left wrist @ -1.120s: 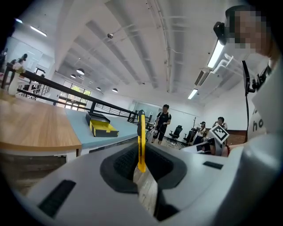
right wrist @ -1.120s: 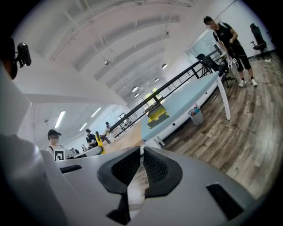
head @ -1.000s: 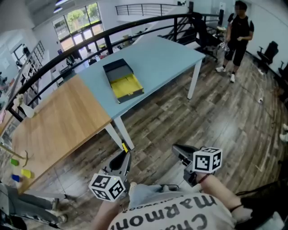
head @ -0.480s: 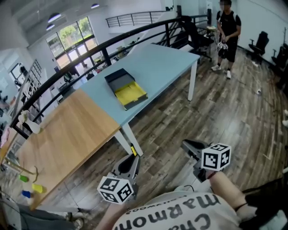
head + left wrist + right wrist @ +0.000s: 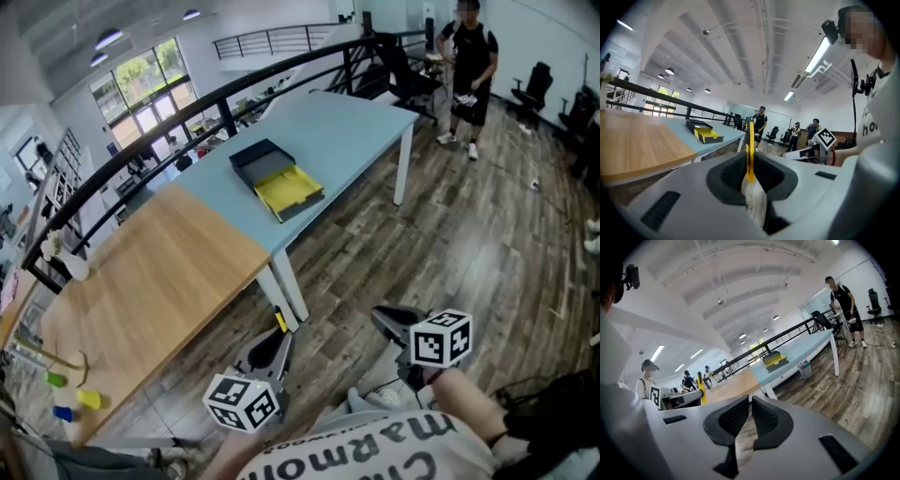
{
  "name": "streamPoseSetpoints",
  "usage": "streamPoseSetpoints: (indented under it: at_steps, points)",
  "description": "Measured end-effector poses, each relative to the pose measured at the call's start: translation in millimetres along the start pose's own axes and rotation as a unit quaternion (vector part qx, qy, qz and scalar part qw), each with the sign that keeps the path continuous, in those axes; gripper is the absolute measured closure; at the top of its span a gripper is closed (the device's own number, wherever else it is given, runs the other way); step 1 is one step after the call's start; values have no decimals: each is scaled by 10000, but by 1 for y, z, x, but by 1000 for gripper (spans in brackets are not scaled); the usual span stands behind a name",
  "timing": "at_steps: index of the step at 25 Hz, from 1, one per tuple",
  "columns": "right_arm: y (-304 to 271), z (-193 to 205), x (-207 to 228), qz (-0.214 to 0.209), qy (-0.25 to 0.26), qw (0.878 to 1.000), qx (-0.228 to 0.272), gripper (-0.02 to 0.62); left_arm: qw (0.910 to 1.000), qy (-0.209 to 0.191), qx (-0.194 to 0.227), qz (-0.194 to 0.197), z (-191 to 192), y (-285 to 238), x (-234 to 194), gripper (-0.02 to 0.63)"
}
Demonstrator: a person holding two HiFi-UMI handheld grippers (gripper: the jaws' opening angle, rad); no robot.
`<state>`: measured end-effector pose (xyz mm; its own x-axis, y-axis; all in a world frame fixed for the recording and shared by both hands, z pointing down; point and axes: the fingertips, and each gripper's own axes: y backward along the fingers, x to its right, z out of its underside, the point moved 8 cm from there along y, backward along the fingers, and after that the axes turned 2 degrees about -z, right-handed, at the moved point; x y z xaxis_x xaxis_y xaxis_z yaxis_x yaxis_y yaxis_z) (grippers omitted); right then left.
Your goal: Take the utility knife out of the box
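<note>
The open black box (image 5: 279, 180) with a yellow inside lies on the blue table (image 5: 356, 127), far from both grippers; it also shows as the box (image 5: 707, 136) and the box (image 5: 774, 361). My left gripper (image 5: 277, 334) is held low over the floor, near my body. It is shut on the yellow utility knife (image 5: 749, 149), whose tip (image 5: 279, 322) sticks out past the jaws. Beside it, my right gripper (image 5: 386, 319) is shut with nothing between its pads (image 5: 737, 416). The knife (image 5: 701, 387) stands upright in the right gripper view.
A wooden table (image 5: 141, 291) joins the blue one; small coloured blocks (image 5: 73, 403) lie at its near-left end. A black railing (image 5: 187, 117) runs behind the tables. A person (image 5: 466, 66) stands at the far right near office chairs (image 5: 536, 89). Plank floor lies below.
The head view has shifted, so the tables and box sit a little further right. The left gripper keeps the knife; both grippers hold about the same pose. The far person has stepped slightly.
</note>
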<state>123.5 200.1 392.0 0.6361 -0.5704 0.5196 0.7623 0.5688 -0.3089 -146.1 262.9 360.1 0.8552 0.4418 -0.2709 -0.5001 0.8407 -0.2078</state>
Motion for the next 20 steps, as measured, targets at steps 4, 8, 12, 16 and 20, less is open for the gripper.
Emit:
streamPoseSetpoints:
  at_steps: [4, 8, 12, 16, 20]
  points:
    - [-1, 20, -20, 59, -49, 10000, -50, 548, 9999, 58, -46, 80, 11, 19, -11, 563]
    - [-1, 33, -37, 176, -3, 9998, 32, 548, 9998, 154, -31, 111, 14, 30, -21, 563]
    - [1, 45, -54, 278, 24, 9996, 39, 548, 9995, 183, -12, 264, 20, 35, -25, 563]
    - [5, 52, -63, 390, 53, 9992, 101, 548, 9990, 111, -30, 425, 20, 38, -23, 563]
    - [5, 56, -72, 462, 64, 9988, 163, 548, 9985, 45, 56, 550, 19, 44, -27, 563]
